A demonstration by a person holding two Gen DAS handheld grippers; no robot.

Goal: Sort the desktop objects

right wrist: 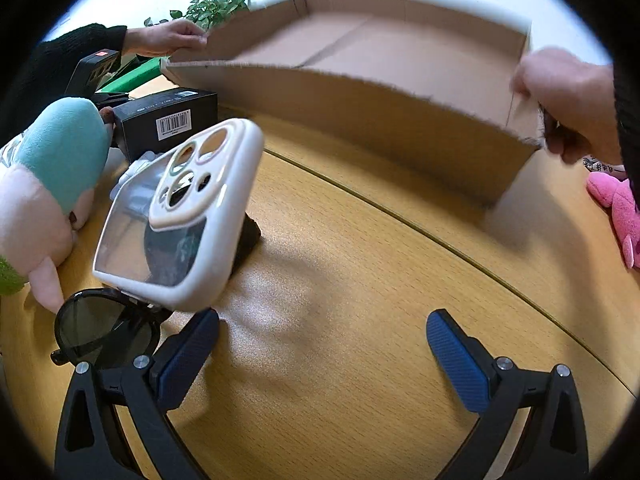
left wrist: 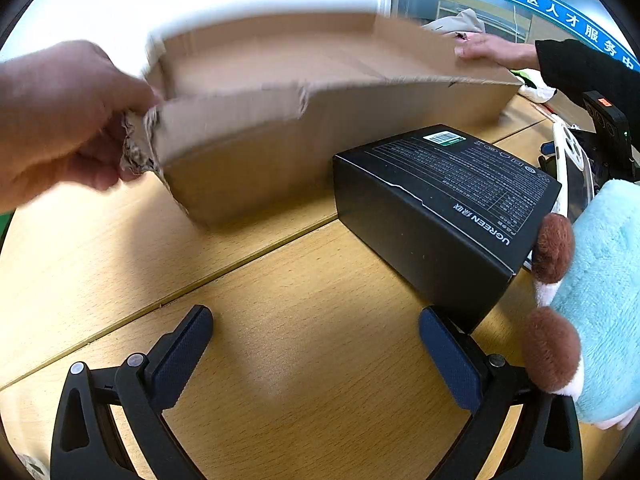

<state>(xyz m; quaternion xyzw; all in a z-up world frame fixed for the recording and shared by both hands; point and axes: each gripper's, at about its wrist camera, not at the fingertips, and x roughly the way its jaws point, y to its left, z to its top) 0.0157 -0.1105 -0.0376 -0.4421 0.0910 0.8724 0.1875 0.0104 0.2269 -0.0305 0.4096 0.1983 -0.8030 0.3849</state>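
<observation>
A shallow open cardboard box (left wrist: 280, 92) stands at the back of the wooden table, held at both ends by a person's bare hands (left wrist: 60, 120); it also shows in the right wrist view (right wrist: 380, 80). A black UGREEN box (left wrist: 440, 208) lies right of centre, also seen in the right wrist view (right wrist: 168, 120). A teal plush toy (left wrist: 600, 300) lies beside it, also in the right wrist view (right wrist: 60, 168). A white phone case (right wrist: 180, 220) leans up, with black sunglasses (right wrist: 104, 332) below it. My left gripper (left wrist: 316, 344) and right gripper (right wrist: 324, 344) are open and empty above the table.
A pink plush (right wrist: 624, 212) lies at the right edge. A black device with an orange label (right wrist: 94, 70) and a green object (right wrist: 128, 78) sit at the back left near a potted plant (right wrist: 212, 4). A seam (left wrist: 168, 300) runs across the table.
</observation>
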